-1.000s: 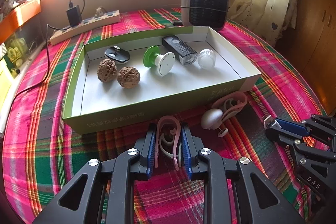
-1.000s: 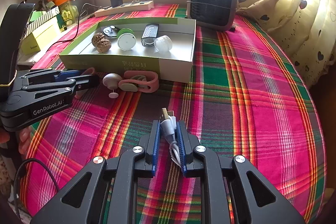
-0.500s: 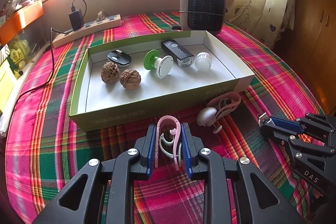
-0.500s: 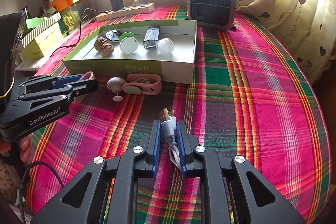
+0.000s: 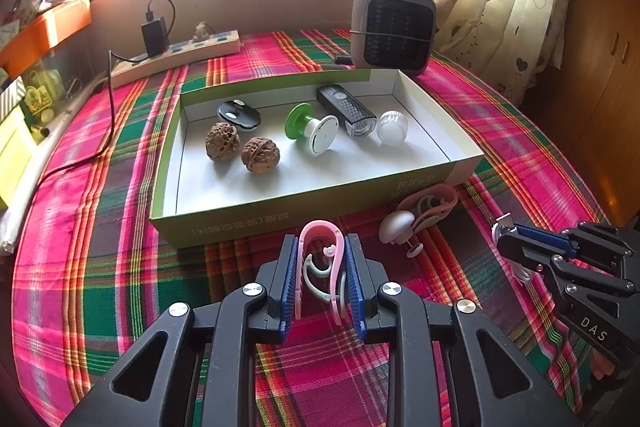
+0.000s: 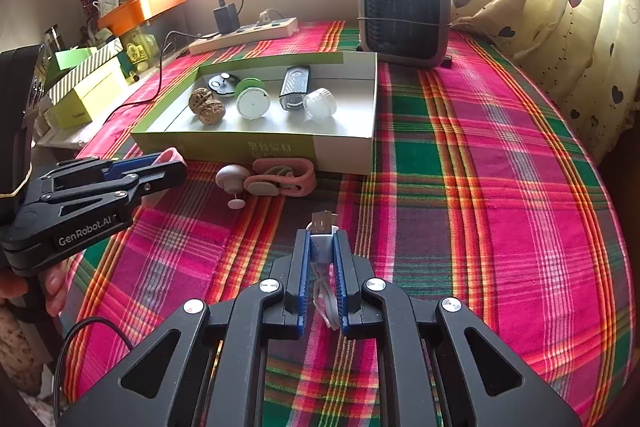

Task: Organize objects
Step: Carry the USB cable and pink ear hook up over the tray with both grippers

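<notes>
We are carrying two items toward the box (image 5: pixel 312 215) on the plaid counter (image 6: pixel 500 155). Our left gripper (image 5: pixel 322 267) is clenching a pink clip (image 5: pixel 320 247); our right gripper (image 6: pixel 320 259) is clenching a USB cable (image 6: pixel 322 231). Both are angling downward, short of the box. Next, we judge, each needs lifting over the near wall before releasing.

Both wrist views low, angled down, facing window; share green box (image 5: pixel 280 219).

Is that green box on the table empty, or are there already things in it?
Not empty. The open green box holds two walnuts, a green-and-white spool, a black lamp and a clear cap.
</notes>
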Available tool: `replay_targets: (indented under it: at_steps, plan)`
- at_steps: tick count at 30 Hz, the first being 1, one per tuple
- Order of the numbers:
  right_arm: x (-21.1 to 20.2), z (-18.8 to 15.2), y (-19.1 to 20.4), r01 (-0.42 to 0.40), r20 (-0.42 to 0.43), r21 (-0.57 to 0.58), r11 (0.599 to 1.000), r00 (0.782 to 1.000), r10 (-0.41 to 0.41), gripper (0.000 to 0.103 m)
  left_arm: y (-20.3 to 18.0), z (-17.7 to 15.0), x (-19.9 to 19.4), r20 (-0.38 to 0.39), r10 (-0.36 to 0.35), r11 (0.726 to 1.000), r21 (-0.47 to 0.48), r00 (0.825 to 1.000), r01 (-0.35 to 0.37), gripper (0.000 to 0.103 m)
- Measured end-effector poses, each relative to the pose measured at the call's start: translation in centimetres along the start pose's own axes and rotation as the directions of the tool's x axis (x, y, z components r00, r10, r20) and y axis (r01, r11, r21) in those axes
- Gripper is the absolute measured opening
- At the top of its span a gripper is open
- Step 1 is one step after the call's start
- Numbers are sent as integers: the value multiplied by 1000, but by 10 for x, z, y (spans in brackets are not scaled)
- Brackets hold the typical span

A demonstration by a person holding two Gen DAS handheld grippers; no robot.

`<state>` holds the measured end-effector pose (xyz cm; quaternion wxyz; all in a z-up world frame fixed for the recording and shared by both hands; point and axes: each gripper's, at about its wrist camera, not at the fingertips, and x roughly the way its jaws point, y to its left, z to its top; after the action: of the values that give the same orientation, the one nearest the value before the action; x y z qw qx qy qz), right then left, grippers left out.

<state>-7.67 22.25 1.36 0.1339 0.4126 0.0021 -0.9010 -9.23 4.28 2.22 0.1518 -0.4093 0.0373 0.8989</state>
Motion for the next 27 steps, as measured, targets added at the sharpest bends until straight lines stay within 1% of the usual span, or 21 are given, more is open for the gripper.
replay_targets:
  at_steps: [14,17,20,27]
  plan:
    - [-7,6,-1,-22,22,10,1000,1000,22,12,2,4,-8,14,-2,1000,-9,1000,2,21]
    - [-10,11,-2,-30,37,12,999,999,29,12,5,7,-10,22,4,1000,-15,1000,-4,21]
    - [-12,17,0,-37,47,8,999,998,36,12,11,11,-13,25,-8,999,-38,1000,9,21]
    - [-16,38,5,-46,86,-16,999,995,47,12,20,21,-14,41,19,999,-43,999,-18,21]
